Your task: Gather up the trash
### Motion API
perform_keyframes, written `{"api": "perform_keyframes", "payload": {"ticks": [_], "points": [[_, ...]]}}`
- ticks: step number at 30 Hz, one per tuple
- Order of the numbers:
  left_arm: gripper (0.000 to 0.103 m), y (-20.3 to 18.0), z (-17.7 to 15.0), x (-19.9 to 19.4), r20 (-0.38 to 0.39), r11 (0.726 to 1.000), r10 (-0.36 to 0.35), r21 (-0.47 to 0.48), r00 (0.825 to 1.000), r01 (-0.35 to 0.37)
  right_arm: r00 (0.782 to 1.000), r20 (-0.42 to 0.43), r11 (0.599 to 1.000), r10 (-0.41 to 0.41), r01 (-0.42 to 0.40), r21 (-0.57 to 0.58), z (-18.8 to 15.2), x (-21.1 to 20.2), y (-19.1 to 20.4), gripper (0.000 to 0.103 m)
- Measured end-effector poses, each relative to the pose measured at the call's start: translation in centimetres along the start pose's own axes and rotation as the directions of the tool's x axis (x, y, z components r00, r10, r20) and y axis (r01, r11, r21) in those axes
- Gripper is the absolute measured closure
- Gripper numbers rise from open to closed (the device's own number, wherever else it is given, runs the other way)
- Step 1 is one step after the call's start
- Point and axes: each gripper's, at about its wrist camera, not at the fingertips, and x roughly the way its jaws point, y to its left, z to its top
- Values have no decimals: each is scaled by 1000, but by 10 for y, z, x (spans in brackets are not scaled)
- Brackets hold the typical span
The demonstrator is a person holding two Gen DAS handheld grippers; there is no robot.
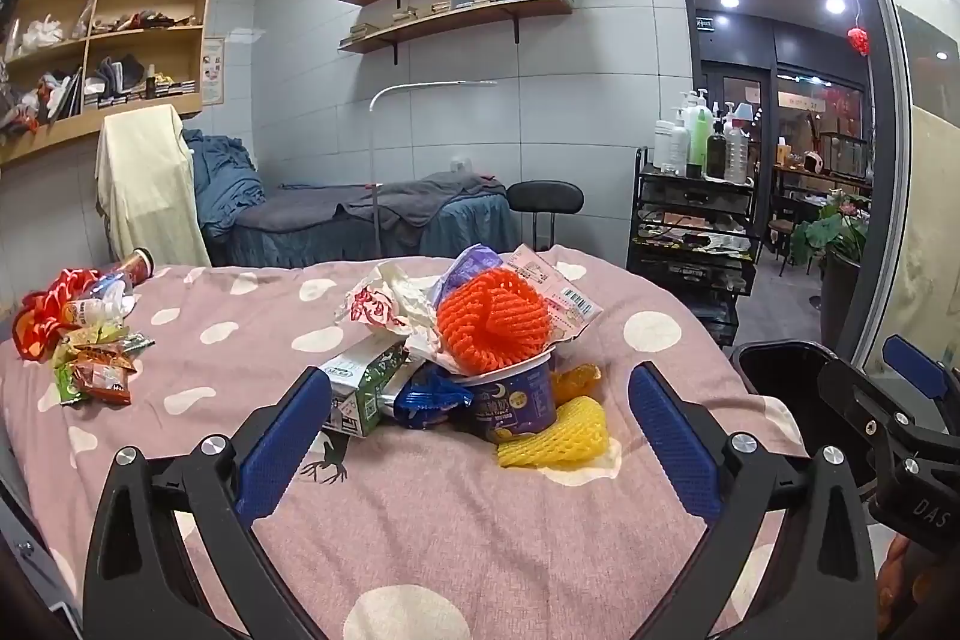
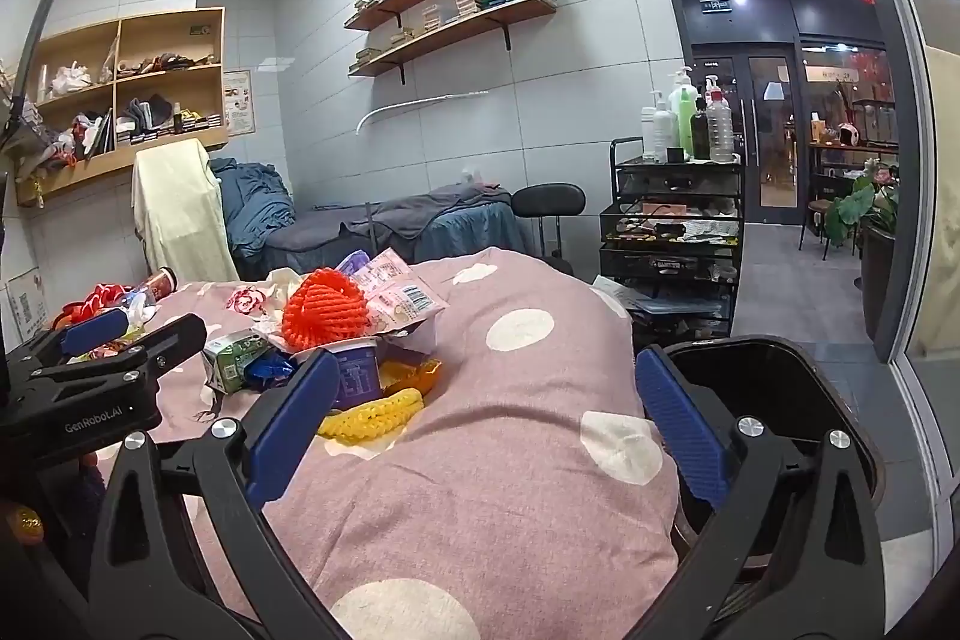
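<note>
Two wrist cams, low over my bed (image 1: 480,520), facing the far wall.
Left sits nearer the trash pile (image 1: 480,358); both share it.

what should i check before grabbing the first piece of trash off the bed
1. Left gripper open and empty: ok.
2. Right gripper open and empty: ok.
3. Black bin within reach at the bed's right edge: ok.
4. Bin has room: cannot tell, inside dark.
5. Orange foam net free on top of the purple cup: ok.
6. Cup standing steady under the pile: cannot tell.
</note>
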Motion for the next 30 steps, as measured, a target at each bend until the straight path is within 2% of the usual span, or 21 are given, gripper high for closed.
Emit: {"api": "perform_keyframes", "payload": {"ticks": [30], "points": [[5,5,-14,14,-31,1000,-5,8,999,5,999,-34,1000,6,-7,-12,-1,6,4,5]]}}
